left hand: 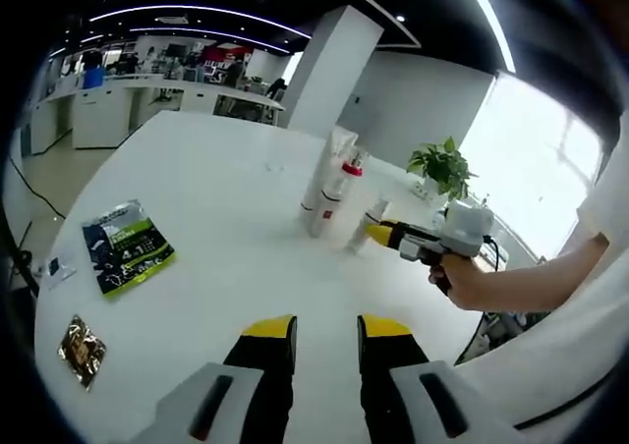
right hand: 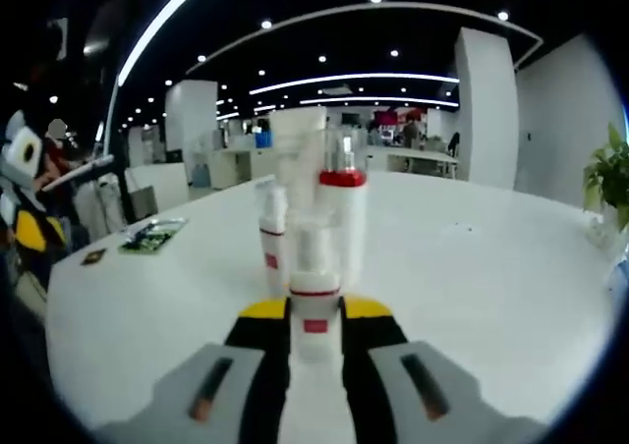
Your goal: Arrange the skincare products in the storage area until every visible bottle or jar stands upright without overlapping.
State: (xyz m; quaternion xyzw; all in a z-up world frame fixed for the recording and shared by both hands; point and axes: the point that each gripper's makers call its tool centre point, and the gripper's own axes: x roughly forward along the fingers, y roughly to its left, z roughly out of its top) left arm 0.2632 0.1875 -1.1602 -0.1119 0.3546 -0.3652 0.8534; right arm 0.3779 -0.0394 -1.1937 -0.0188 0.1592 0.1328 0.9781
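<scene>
Three bottles [right hand: 339,213] upright | right claw [right hand: 314,311] grips white tube [right hand: 314,311] | left claw [left hand: 326,328] open | green packet [left hand: 126,248] aside

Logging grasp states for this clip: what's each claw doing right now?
Left claw: open, holding nothing.
Right claw: closed on a small white plastic bottle with a red band.
</scene>
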